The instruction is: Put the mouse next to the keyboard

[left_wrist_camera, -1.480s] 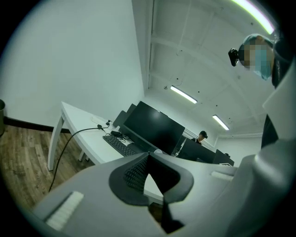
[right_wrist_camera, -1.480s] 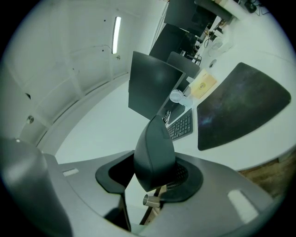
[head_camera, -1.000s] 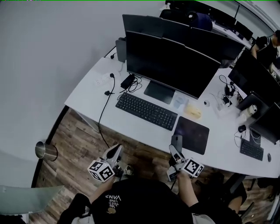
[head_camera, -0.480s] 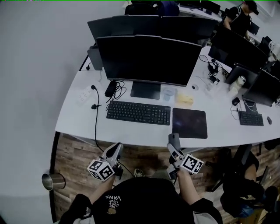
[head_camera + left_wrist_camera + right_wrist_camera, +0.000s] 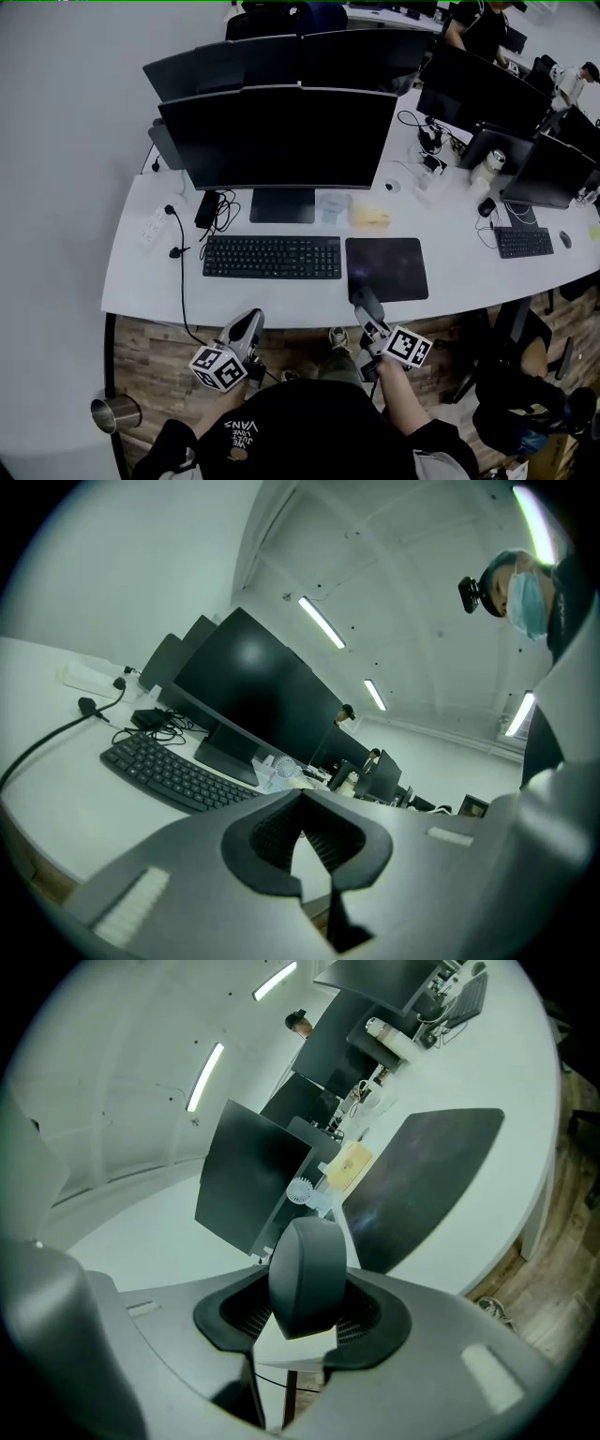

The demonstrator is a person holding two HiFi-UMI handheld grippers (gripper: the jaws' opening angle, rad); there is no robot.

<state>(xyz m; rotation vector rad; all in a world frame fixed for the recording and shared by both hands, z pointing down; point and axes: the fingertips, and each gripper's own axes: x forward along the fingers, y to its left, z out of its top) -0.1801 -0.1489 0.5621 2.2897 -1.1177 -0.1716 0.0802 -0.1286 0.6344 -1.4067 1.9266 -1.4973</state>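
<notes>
Progress: we have the mouse (image 5: 305, 1277) clamped in our right gripper (image 5: 367, 317), in the air by the tabletop's (image 5: 141, 281) near edge | left gripper (image 5: 246, 330): jaws together, empty | Left: set it down right of the keyboard (image 5: 272, 257), probably on the mouse pad (image 5: 389, 267).

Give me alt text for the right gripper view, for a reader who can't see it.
The right tool is shut on a dark computer mouse, held near the edge of a white desk. Beyond it lie a dark mouse pad and a black monitor.
</notes>
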